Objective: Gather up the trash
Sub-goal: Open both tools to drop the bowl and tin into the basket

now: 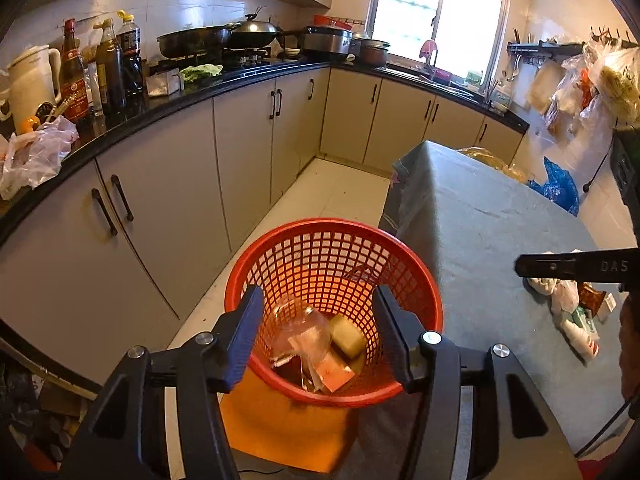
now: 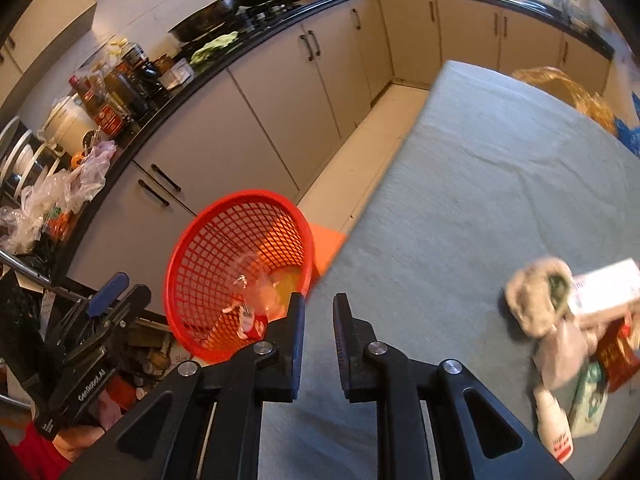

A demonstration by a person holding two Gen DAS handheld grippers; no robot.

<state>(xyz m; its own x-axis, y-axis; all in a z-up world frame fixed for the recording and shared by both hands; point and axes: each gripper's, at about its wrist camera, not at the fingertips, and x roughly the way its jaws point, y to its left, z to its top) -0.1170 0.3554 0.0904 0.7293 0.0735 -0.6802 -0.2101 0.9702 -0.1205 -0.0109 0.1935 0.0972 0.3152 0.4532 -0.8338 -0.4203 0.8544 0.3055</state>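
Note:
A red mesh basket (image 1: 336, 226) stands on an orange surface beside the cloth-covered table (image 1: 480, 220). In it lie clear plastic (image 1: 304, 328), a pale yellow block (image 1: 348, 336) and an orange wrapper (image 1: 336, 376). My left gripper (image 1: 318, 296) hangs open over the basket's mouth, with nothing between its pads. My right gripper (image 2: 319, 300) is over the table edge next to the basket (image 2: 240, 196), its jaws slightly apart and empty. To its right on the table is a trash pile: crumpled tissue (image 2: 532, 296), a white box (image 2: 604, 288), a red packet (image 2: 616, 356) and a white bottle (image 2: 554, 428).
A black counter (image 1: 168, 108) with bottles, a kettle (image 1: 32, 80) and plastic bags (image 1: 36, 152) runs along the left, over cabinet doors. Pans sit on the stove (image 1: 224, 36). A tiled floor aisle (image 1: 340, 184) separates the cabinets from the table. A blue bag (image 1: 560, 188) lies at the far end.

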